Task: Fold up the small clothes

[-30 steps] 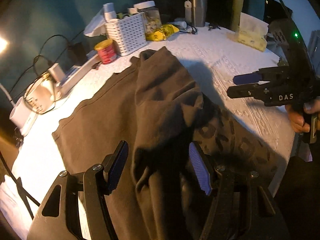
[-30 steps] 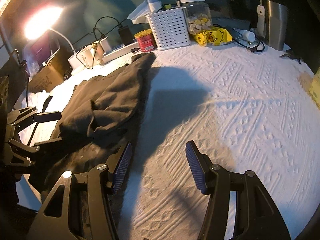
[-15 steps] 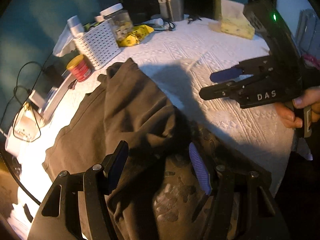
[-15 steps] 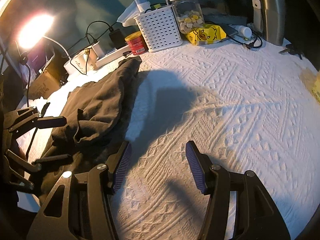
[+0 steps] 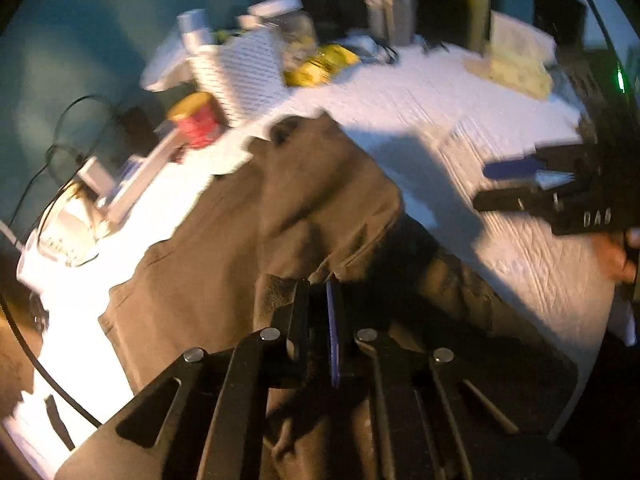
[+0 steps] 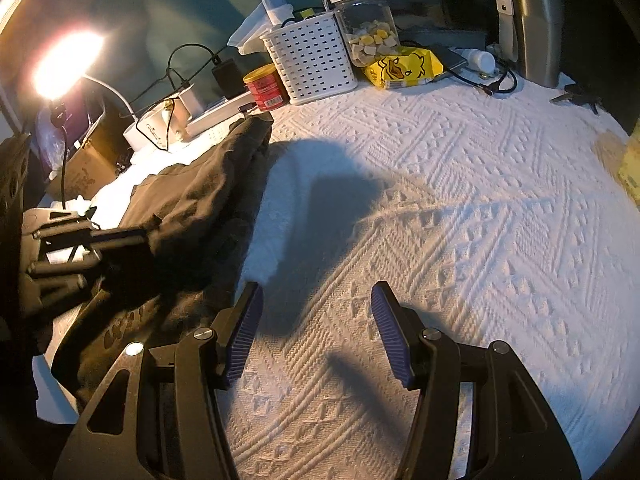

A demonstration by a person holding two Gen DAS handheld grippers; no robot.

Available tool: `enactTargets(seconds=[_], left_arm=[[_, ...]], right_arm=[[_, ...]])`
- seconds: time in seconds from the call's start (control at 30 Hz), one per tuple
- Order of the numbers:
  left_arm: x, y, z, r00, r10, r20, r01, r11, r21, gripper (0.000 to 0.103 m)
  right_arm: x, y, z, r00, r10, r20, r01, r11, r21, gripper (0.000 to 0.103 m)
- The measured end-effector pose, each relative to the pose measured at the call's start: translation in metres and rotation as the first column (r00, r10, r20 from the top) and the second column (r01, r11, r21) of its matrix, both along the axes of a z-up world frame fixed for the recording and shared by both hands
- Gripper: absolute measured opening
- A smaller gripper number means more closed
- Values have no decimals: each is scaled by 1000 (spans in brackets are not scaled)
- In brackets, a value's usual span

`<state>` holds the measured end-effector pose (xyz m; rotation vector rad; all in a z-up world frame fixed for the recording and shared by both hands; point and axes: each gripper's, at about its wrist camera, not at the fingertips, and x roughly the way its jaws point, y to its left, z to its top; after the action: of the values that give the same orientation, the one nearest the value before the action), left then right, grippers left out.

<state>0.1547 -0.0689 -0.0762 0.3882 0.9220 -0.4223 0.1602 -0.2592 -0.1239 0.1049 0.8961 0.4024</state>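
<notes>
Dim room lit by one warm lamp (image 6: 66, 64) at upper left – its glare blows out the wall beside it. Long dark shadows fall rightward from the lamp across the white textured cover (image 6: 460, 208). Right wrist view sharp; left wrist view smeared by motion blur – both bowed and vignetted at the edges

The left gripper (image 5: 318, 312) is pinching its fingers (image 5: 299, 308) nearly together on a fold of the brown garment (image 5: 224, 264), with only a thin gap showing between the pads. The right gripper (image 6: 316, 336) is holding its fingers (image 6: 390, 332) spread wide with nothing between them, hovering low over the white bedspread (image 6: 460, 208). The right hand (image 5: 614, 252) is wrapping around that gripper's handle, out beyond the garment's far edge.
</notes>
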Motion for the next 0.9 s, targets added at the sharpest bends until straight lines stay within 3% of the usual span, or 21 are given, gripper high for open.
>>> enactTargets(seconds=[0.13,0.37,0.53,0.73,0.77,0.83,0.87,0.9], left_arm=[[7,35,16,993,105,54,-101,992,-72,4],[29,102,22,967,252,42,-240,951,-196,0],[39,135,12,951,309,-13,-299,907,-296,0],[39,152,2,950,305,-65,-303,856,-419,1],[39,156,0,946,312,-90,-318,834,-451,4],[40,161,-1,944,305,-125,-326,806,-494,33],[40,159,-3,946,301,-125,-321,799,-509,67],[39,158,-4,946,304,-113,-317,795,-517,82]], right_arm=[[0,4,0,1000,10,3,-10,1000,-7,60],[7,16,2,1000,27,9,-27,999,-36,60],[23,32,11,998,54,30,-53,997,-59,60],[44,57,19,995,87,47,-83,993,-83,60],[47,62,20,994,94,49,-89,992,-88,60],[54,68,20,994,101,47,-96,990,-99,60],[58,71,20,994,103,45,-97,990,-105,60],[61,73,20,994,103,44,-98,989,-109,60]])
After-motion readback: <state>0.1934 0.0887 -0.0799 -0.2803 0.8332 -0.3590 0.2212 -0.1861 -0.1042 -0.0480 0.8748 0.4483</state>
